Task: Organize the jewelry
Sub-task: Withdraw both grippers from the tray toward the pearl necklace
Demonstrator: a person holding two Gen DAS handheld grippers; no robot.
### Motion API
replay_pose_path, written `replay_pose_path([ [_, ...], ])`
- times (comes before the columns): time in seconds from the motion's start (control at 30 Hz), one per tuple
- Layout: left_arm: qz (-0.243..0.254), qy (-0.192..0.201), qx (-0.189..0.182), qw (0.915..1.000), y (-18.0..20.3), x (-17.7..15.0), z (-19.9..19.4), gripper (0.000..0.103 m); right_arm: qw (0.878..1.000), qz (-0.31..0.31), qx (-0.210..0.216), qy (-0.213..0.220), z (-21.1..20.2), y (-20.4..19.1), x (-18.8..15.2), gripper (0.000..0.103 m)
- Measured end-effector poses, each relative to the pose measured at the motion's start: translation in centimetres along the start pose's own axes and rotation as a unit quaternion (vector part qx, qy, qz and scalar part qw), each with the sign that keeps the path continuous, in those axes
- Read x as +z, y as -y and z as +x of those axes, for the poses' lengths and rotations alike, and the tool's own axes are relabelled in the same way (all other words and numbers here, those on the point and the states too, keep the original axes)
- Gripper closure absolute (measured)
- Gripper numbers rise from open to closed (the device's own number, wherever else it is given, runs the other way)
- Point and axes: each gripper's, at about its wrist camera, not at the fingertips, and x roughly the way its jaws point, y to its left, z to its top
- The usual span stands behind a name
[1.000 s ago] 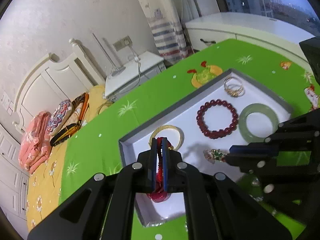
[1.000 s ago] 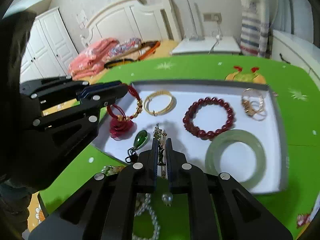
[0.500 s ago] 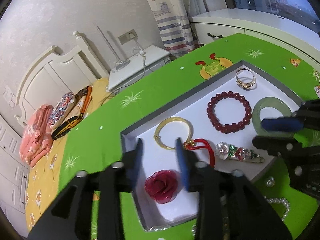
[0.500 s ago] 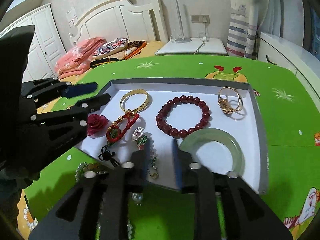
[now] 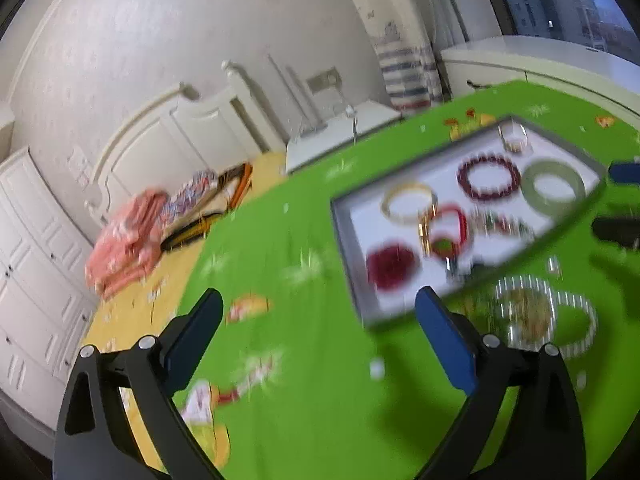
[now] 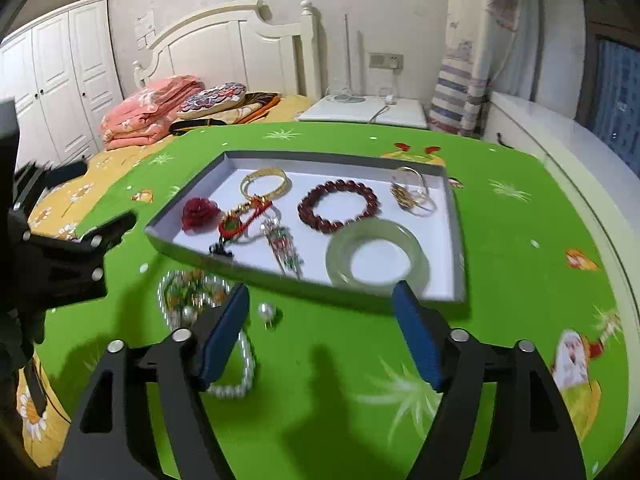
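Writing cannot be read anywhere; the cloth (image 6: 500, 280) is green with printed cartoon figures and white grass sprigs. It covers a table in a bedroom with a white headboard (image 6: 240, 40), wardrobe (image 6: 60, 72), folded pink bedding (image 6: 148, 112) and striped curtain (image 6: 460, 92).

On the cloth sits a shallow grey-rimmed tray (image 6: 192, 188) with a white floor. In it lie a gold bangle (image 6: 264, 182), red bead bracelet (image 6: 338, 206), jade bangle (image 6: 376, 254), gold rings (image 6: 412, 194), red rose (image 6: 200, 214), red cord charm (image 6: 244, 220) and a brooch (image 6: 282, 246). A pearl string (image 6: 236, 376) and 1 loose pearl (image 6: 266, 312) lie on the cloth just in front of the tray (outside it).

Both tools are released. The right gripper (image 6: 320, 332), jaws opening, holds nothing, over the cloth near the tray's front rim. The left gripper (image 5: 320, 332), jaws also opening and wide, is empty, over bare cloth left of the tray; its view is blurred.
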Motion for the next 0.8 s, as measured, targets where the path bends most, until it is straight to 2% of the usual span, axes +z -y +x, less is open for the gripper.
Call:
replay_pose_path([
  [0.07,-0.013,-0.005,-0.001,0.9999,-0.1,-1.7,-0.7,0.009,0.999,-0.015,-0.029,0.02,-1.1,-0.6,-1.1,0.02],
  [0.13,-0.028,-0.014,0.004,0.9995,-0.1,-3.6,-1.4,0.009,0.997,-0.03,-0.063,0.03,-1.8,-1.3,-2.1,0.019],
  [0.2,-0.042,-0.03,0.023,0.9984,-0.1,-5.3,-1.9,0.009,0.994,-0.034,-0.104,0.015,-1.8,-1.8,-3.2,0.019],
  [0.27,-0.044,-0.029,0.032,0.9981,-0.2,-6.3,-2.3,0.009,0.993,-0.04,-0.111,0.002,-1.7,-2.0,-4.0,0.019],
  [0.37,-0.05,-0.035,0.022,0.9979,-0.7,-7.5,-2.5,0.009,0.996,-0.036,-0.082,-0.004,-1.9,-2.0,-4.0,0.019],
  [0.43,-0.071,-0.036,-0.016,0.9967,-1.4,-8.0,-2.4,0.009,0.998,-0.019,-0.054,-0.018,-1.6,-2.1,-4.0,0.018],
  [0.57,-0.121,-0.017,-0.03,0.9921,-3.2,-8.3,-2.1,0.009,0.999,-0.022,-0.003,-0.034,-0.3,-3.7,-3.9,0.018],
  [0.67,-0.122,-0.016,-0.024,0.9921,-3.8,-8.1,-1.2,0.009,0.998,-0.052,-0.003,-0.039,0.2,-5.8,-3.7,0.018],
  [0.7,-0.125,-0.022,-0.033,0.9914,-3.9,-8.1,-0.8,0.009,0.997,-0.058,0.002,-0.043,0.6,-6.3,-3.6,0.019],
  [0.73,-0.128,-0.031,-0.047,0.9901,-4.0,-8.1,-0.4,0.009,0.997,-0.061,0.008,-0.047,1.0,-6.8,-3.4,0.022],
  [0.8,-0.132,-0.031,-0.053,0.9894,-4.2,-8.1,-0.3,0.009,0.997,-0.06,0.018,-0.053,1.7,-7.1,-2.9,0.031],
])
